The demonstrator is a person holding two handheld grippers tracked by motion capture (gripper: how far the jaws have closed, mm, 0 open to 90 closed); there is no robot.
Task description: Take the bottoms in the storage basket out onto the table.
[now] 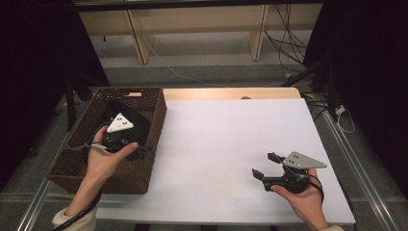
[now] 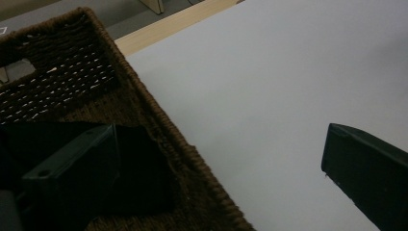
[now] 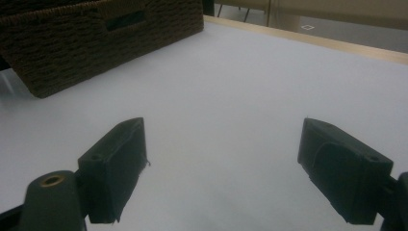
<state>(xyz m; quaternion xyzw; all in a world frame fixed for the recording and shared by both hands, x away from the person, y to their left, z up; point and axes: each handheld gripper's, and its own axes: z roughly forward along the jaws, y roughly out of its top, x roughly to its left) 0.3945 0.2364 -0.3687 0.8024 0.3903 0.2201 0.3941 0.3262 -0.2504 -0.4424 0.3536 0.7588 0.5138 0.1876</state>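
At the left side of the table (image 1: 231, 144) sits a brown woven basket (image 1: 144, 173). Inside it lies a black cloth (image 2: 139, 168), down on the bottom near the table-side wall. The left gripper (image 1: 126, 139) hangs over the basket with its jaws spread wide, one over the cloth and one out past the rim, so it holds nothing. The cloth looks soft, light and floppy. It will bend and droop when lifted, and it will not break. A good place to pinch it is a loose edge or a raised fold. Far over on the right, the right gripper (image 1: 264, 166) rests low over the white table, jaws wide apart and holding nothing.
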